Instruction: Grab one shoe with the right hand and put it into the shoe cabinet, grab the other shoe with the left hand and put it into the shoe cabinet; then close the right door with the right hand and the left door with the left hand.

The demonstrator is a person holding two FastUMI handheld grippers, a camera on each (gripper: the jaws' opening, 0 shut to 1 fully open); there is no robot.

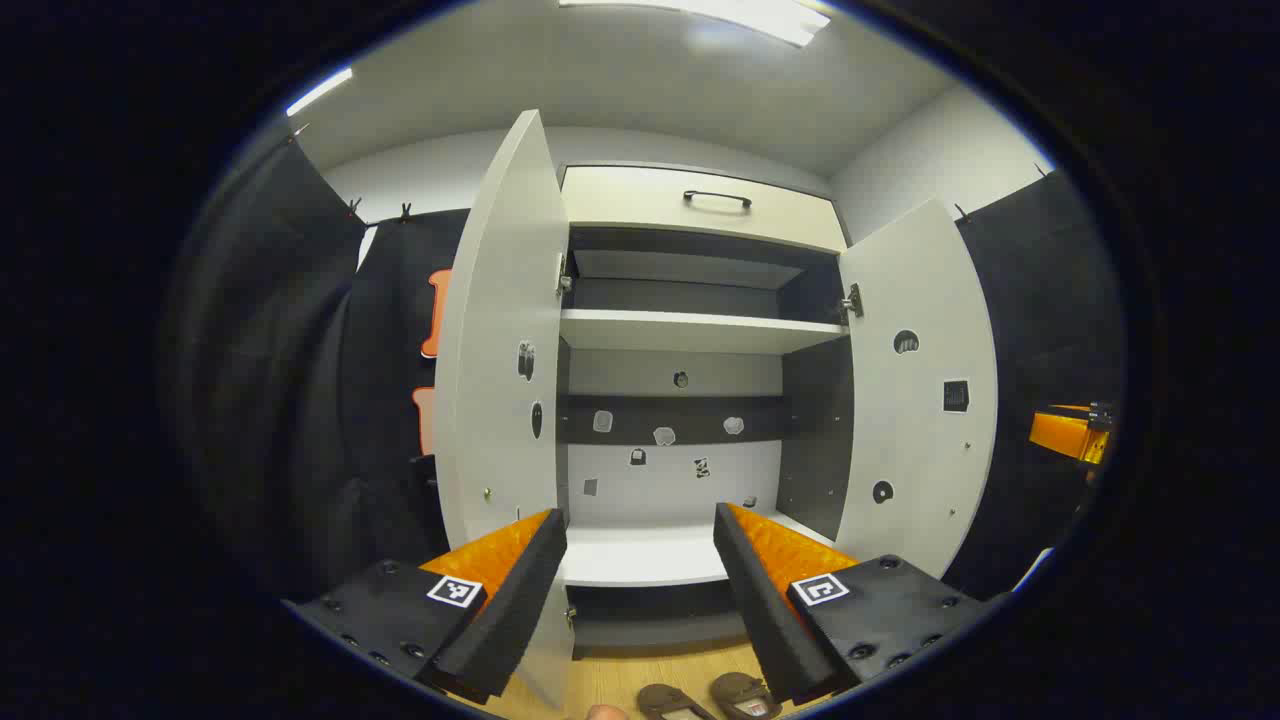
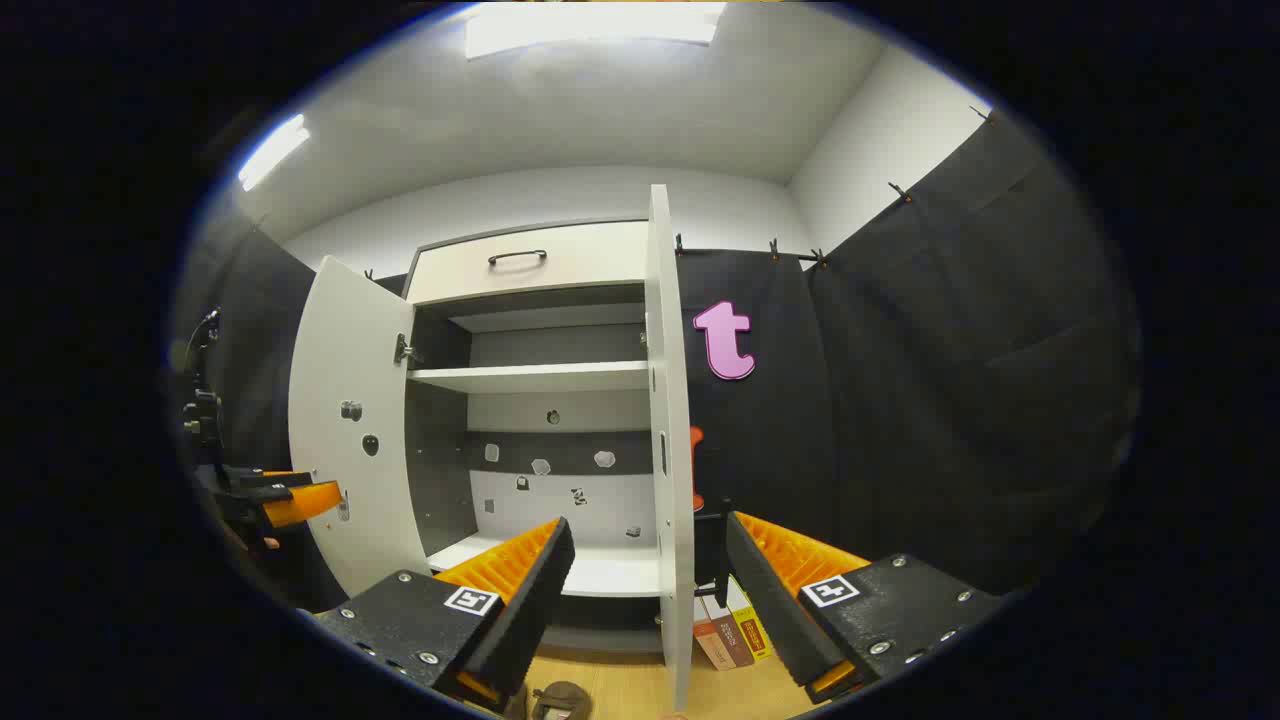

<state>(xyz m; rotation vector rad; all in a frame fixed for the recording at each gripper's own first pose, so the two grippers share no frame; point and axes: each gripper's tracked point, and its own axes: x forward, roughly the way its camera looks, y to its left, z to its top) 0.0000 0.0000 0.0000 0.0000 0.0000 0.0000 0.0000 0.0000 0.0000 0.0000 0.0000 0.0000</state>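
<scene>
Plainly, the cabinet [image 1: 690,400] stands with both flat, smooth white doors swung wide — the left door [image 1: 500,340] and right door [image 1: 915,390] flank dark side walls and pale shelves; above them sits a drawer front with a thin dark handle [image 1: 717,198]. Its bottom shelf [image 1: 640,555] is bare. Two brown shoes [image 1: 710,698] lie on the wood-grain floor just below the cabinet, side by side. The left tool [image 1: 640,570] is spread wide and holds nothing; its ridged inner faces frame the bottom shelf. The right tool [image 2: 645,580] — likewise wide apart and holding nothing — straddles the right door's thin edge [image 2: 672,440], one shoe [image 2: 560,700] beneath it.
</scene>
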